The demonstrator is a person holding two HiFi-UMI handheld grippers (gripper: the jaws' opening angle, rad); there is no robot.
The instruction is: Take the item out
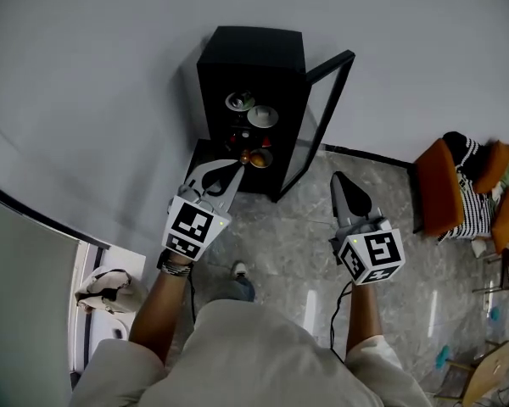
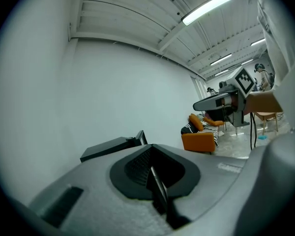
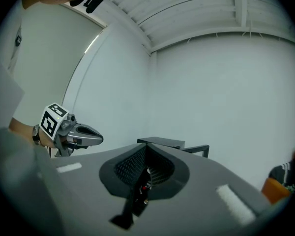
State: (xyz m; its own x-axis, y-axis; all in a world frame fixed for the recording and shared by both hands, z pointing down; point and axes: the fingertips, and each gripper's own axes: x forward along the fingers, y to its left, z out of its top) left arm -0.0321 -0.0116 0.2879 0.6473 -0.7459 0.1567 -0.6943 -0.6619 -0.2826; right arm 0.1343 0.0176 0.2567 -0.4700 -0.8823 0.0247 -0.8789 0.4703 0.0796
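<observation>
A small black cabinet [image 1: 250, 51] stands against the white wall with its glass door [image 1: 327, 108] swung open to the right. On its shelves I see a white bowl [image 1: 240, 101], a white plate [image 1: 262, 116], something red [image 1: 240, 134] and an orange item [image 1: 260, 158]. My left gripper [image 1: 237, 170] is shut and empty, its tips in front of the lower shelf. My right gripper [image 1: 339, 179], also shut and empty, hangs to the right of the door. The left gripper view shows the cabinet [image 2: 113, 145] beyond the shut left gripper [image 2: 157, 181]. In the right gripper view the cabinet [image 3: 162, 142] lies ahead of the right gripper [image 3: 142, 181].
Orange chairs with a striped cloth [image 1: 445, 189] stand at the right by the wall. A white object [image 1: 106, 288] lies at the lower left beside a grey partition. A wooden chair [image 1: 492, 363] is at the bottom right. The floor is grey marble tile.
</observation>
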